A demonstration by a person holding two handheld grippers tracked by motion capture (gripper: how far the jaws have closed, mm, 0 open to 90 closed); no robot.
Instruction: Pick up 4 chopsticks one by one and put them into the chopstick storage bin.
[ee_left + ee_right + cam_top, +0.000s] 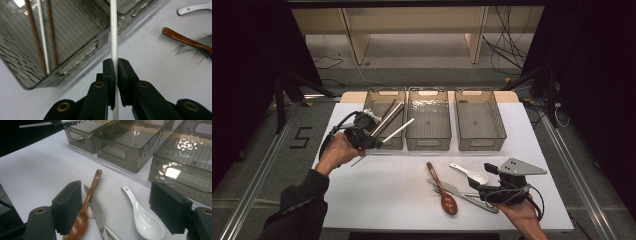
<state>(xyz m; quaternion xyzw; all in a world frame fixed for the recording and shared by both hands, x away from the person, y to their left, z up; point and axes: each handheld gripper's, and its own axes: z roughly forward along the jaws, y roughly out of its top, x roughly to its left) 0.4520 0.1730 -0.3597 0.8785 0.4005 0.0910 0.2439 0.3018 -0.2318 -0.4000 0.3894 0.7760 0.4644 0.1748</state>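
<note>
My left gripper (378, 141) is raised at the front of the left bin (371, 107) and shut on a white chopstick (398, 132) that slants up to the right over the bin's front wall. In the left gripper view the jaws (116, 63) pinch the white chopstick (114, 37) tightly. Inside the left bin (62, 72) lie brown chopsticks (33, 37) and another white chopstick (43, 37). My right gripper (483, 180) rests open near the table's front right. Between its wide jaws (117, 207) lie a brown wooden spoon (87, 202), a knife (96, 210) and a white spoon (142, 217).
The middle bin (428, 142) and the right bin (482, 145) stand beside the left one at the back of the white table (377, 195). A fork (474, 200) lies under the knife (457, 190) by the wooden spoon (442, 190) and the white spoon (469, 173).
</note>
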